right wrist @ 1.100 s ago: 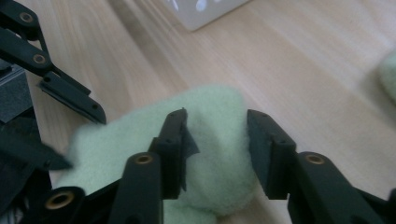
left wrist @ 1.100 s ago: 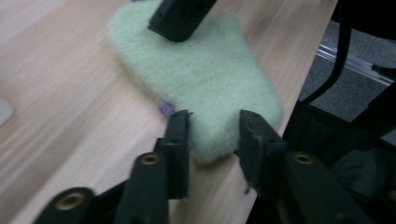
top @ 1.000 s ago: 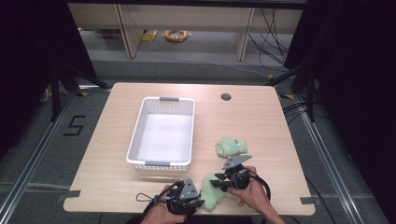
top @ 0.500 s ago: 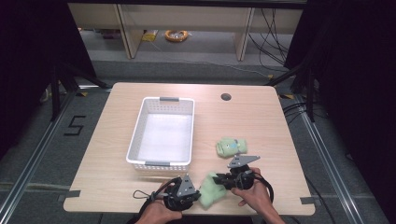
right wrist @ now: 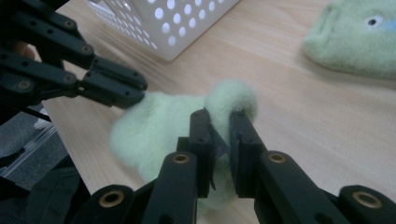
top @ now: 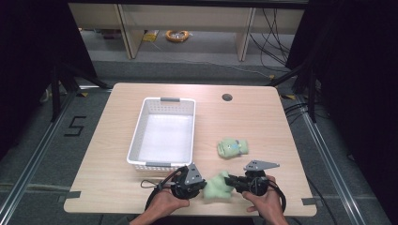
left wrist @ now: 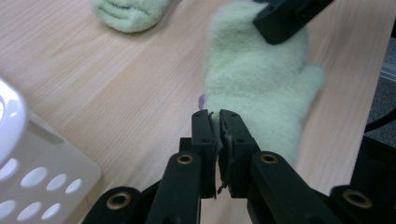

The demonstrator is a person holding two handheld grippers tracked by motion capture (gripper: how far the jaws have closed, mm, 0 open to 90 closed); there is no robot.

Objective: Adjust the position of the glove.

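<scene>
I've got a white basket [top: 162,136] sitting mid-table, left of centre; its inside looks bare white from the high view, nothing in it that I can make out. In the left gripper view a rounded corner of the basket [left wrist: 32,168] w/ its round holes sits at the near left, and the right gripper view gives its perforated wall [right wrist: 168,23] at the far side.

The green mitten [top: 217,186] lies at the near edge of the table [top: 263,122], just right of the basket's near end, strung between my two tools. Left gripper [top: 202,183] has it from the left, right gripper [top: 230,180] from the right. Both sets of jaws have just been closing w/ fabric between them. Left gripper view: jaws nearly together, pinching a thin edge of the mitten [left wrist: 257,88]. Right gripper view: jaws narrow, clamped on a fuzzy fold of the mitten [right wrist: 163,126], and the left gripper [right wrist: 135,93] bites the opposite end.

A second green mitten [top: 232,147] rests farther out and slightly right, apart from both grippers. The right gripper view picks up a small eye mark on it [right wrist: 355,37], which the high view is too small to show; the left gripper view gives only a rolled end of it [left wrist: 128,14].
</scene>
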